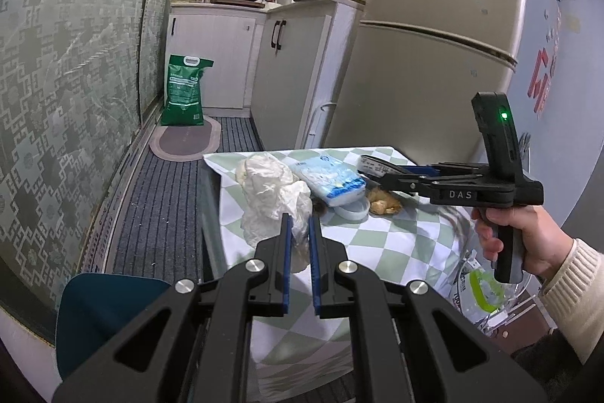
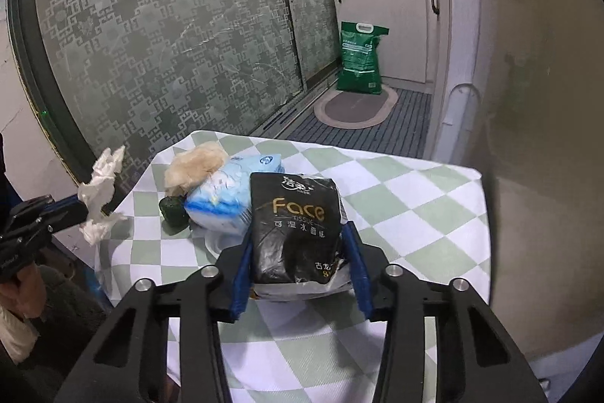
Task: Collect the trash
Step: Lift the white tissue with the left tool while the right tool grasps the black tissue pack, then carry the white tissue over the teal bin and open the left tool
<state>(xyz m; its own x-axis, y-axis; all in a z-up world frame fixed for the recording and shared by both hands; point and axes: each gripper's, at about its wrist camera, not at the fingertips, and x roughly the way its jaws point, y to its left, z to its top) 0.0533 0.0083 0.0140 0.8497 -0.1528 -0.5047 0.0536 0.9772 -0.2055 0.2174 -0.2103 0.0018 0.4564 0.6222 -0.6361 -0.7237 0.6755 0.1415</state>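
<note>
Right gripper (image 2: 298,253) pads squeezing glossy black tissue pack (image 2: 296,233), crinkled plastic, on checked tablecloth (image 2: 415,199). Blue-white pack (image 2: 226,199), beige wad (image 2: 194,163), dark lump (image 2: 173,210) crowd just behind. Left gripper (image 2: 81,210) nearly closed, pinching crumpled white tissue (image 2: 100,193) off table's edge.

We note: black tissue pack (image 2: 296,233) glossy crinkled plastic; white tissue (image 2: 99,193) crumpled matt paper; checked tablecloth (image 2: 407,199) woven matt cloth; fridge (image 1: 434,36) smooth satin metal.
</note>
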